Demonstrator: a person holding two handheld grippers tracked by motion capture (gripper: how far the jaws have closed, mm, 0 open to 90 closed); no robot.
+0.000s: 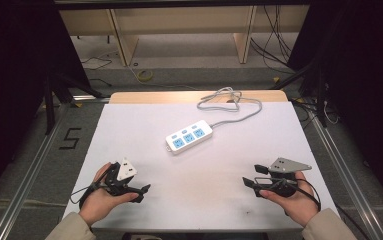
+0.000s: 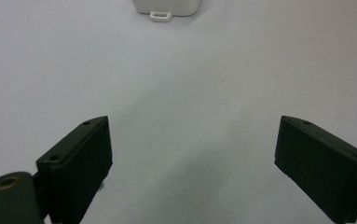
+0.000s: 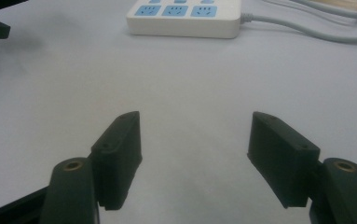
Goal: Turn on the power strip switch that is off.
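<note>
Power strip (image 1: 189, 136) is lying flat at frame centre of high view, on the white table top (image 1: 199, 200), tilted diagonally, three blue sockets facing up. Its grey cord (image 1: 231, 102) is running to upper right and looping near the far table edge.

L gripper (image 1: 141, 192) is sitting at lower left, held in the left hand (image 1: 99, 197), jaws wide apart w/ nothing between them, pointing toward frame centre. In left gripper view the strip's end w/ a small hanging tab (image 2: 161, 16) is showing at top centre, well apart from the jaws.

R gripper (image 1: 253, 176) is sitting at lower right in the right hand (image 1: 291, 200), jaws also wide, empty, pointing left. Bare table is lying between both grippers and strip; nothing blocking.
</note>
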